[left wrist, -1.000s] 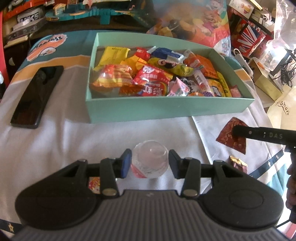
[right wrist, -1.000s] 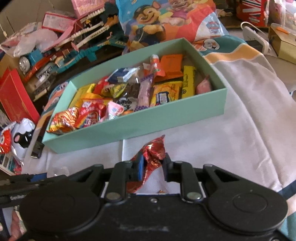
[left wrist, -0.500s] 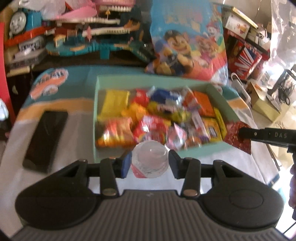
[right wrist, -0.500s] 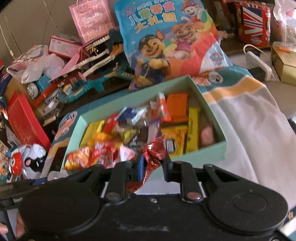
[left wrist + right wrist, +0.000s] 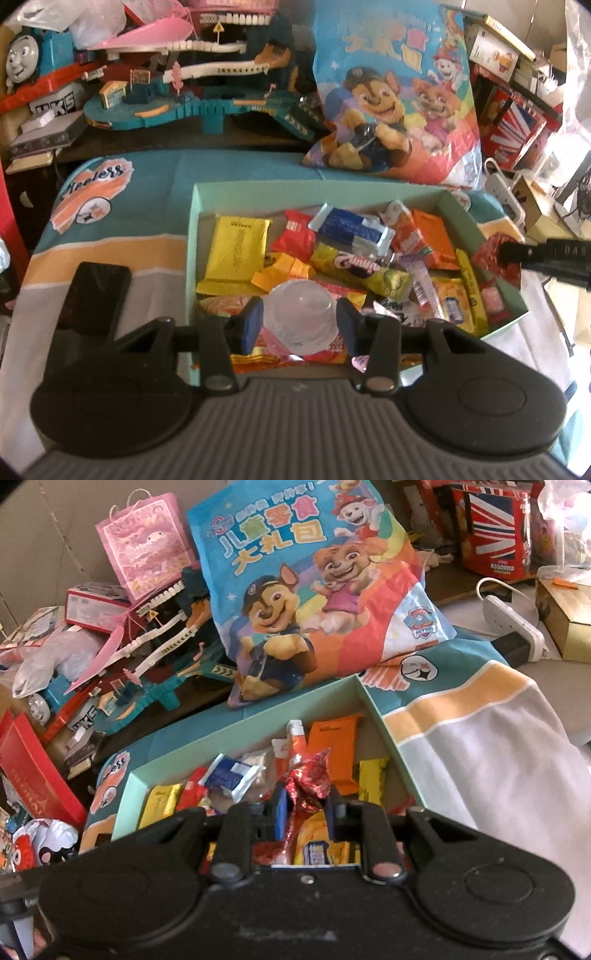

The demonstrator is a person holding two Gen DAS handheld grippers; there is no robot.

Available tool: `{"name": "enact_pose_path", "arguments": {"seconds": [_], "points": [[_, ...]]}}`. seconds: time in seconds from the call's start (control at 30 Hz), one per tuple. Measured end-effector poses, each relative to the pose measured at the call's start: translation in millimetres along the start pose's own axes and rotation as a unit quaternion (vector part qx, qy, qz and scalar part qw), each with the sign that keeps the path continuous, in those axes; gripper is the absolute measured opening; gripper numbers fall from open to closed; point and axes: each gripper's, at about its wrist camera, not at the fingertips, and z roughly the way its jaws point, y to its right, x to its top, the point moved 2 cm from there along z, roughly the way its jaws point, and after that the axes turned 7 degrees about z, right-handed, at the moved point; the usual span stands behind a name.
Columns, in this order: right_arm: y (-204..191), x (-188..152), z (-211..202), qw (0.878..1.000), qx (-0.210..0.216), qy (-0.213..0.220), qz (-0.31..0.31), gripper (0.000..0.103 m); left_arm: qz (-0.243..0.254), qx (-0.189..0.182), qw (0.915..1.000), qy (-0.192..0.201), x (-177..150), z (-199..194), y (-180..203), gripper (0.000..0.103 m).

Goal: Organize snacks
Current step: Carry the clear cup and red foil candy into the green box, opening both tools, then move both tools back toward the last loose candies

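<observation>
Left hand-held gripper (image 5: 299, 326) clasps a jelly cup (image 5: 300, 318); right hand-held gripper (image 5: 308, 808) seemingly pinches a red wrapper (image 5: 310, 777).

Black left hand-held gripper (image 5: 299, 325), blue finger pads (image 5: 252, 325), silver pivot screws (image 5: 216, 383), ribbed grey body (image 5: 295, 424)

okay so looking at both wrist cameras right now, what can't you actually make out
- Left wrist view: the jelly cup label, hidden behind the cup body and the left gripper.
- Right wrist view: the red foil packet lower end, behind the right gripper.
- Both views: the mint box near wall and front snacks, covered by the grippers.
</observation>
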Motion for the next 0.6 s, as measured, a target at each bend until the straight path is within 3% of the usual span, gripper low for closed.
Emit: {"name": "enact_pose_path", "arguments": {"seconds": [0.03,0.07,0.1,0.17,0.23,0.37,0.6], "points": [[1.1,1.6,6.2,1.0,0.001,-0.001,0.002,0.028,0.003,0.009,0.9999,-0.004,-0.9,4.5,1.1,0.042],[1.6,2.4,11.0,1.0,0.003,-0.002,0.003,0.036,0.005,0.016,0.9999,-0.005,-2.1,6.9,1.7,0.05],[2.8,2.8,14.8,1.0,0.002,-0.002,0.005,0.042,0.003,0.021,0.9997,-0.007,-3.0,9.3,1.6,0.071],[4.6,0.9,20.2,1.0,-0.004,-0.002,0.01,0.082,-0.004,0.036,0.9993,-0.003,-4.7,11.1,0.0,0.093],[8.2,-1.0,20.8,1.0,-0.008,0.004,0.016,0.095,-0.004,0.043,0.9991,0.001,-6.6,10.9,-0.9,0.095],[12.6,-6.5,17.4,1.0,-0.016,0.004,0.016,0.103,-0.009,0.042,0.999,-0.008,-10.7,11.8,-1.3,0.098],[13.0,-19.4,0.2,1.0,-0.021,-0.003,0.02,0.103,-0.015,0.037,0.9992,-0.007,-18.4,-1.7,4.6,0.103]]}}
